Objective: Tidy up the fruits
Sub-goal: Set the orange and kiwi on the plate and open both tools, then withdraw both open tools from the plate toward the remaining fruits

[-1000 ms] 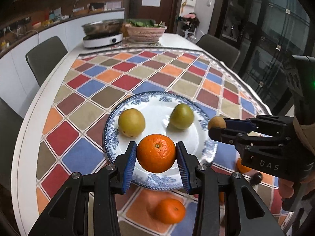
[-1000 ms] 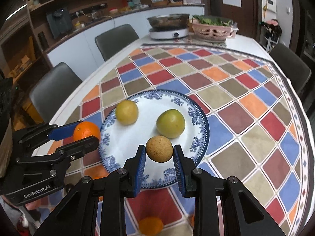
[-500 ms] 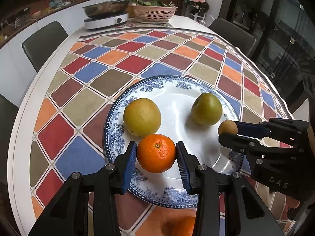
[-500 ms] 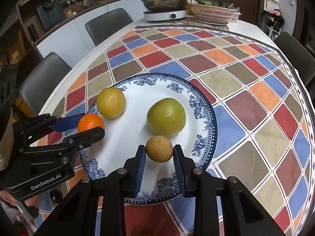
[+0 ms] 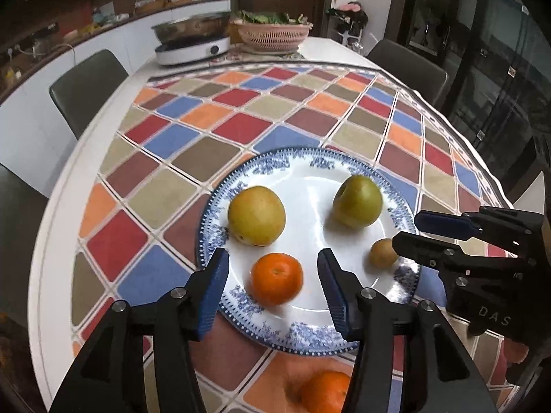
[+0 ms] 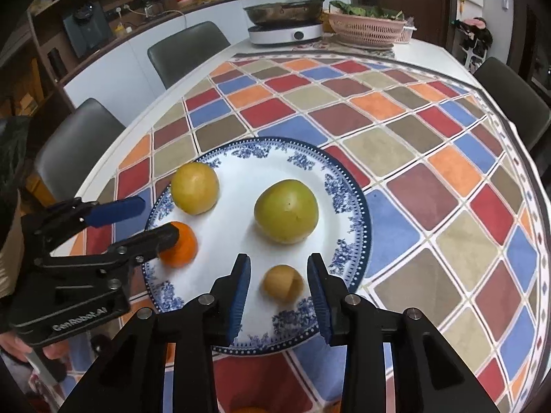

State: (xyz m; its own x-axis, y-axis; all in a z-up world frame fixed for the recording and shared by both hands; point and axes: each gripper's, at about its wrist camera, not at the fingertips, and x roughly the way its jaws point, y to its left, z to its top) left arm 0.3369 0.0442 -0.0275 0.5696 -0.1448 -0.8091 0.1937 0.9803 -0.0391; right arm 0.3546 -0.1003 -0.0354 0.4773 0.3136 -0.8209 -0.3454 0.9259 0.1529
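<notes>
With both jaws spread, the orange (image 5: 276, 278) on the plate (image 5: 344, 339) between the left jaws and the brown fruit (image 6: 283, 283) between the right, we should back straight out without nudging either.

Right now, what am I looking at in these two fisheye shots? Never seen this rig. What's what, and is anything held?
No robot here: a person holds one two-finger gripper in each hand, and each carries a fisheye camera looking along its fingers.

The left wrist view shows the left gripper at the bottom and the right gripper at the right edge. The right wrist view is the mirror case.

On the chequered tablecloth sits a blue-rimmed plate with four fruits: a yellow fruit, a green fruit, an orange and a small brown fruit. Another orange lies on the cloth.

Nothing is held: both grippers are open, each with its fruit lying on the plate between its fingers.
</notes>
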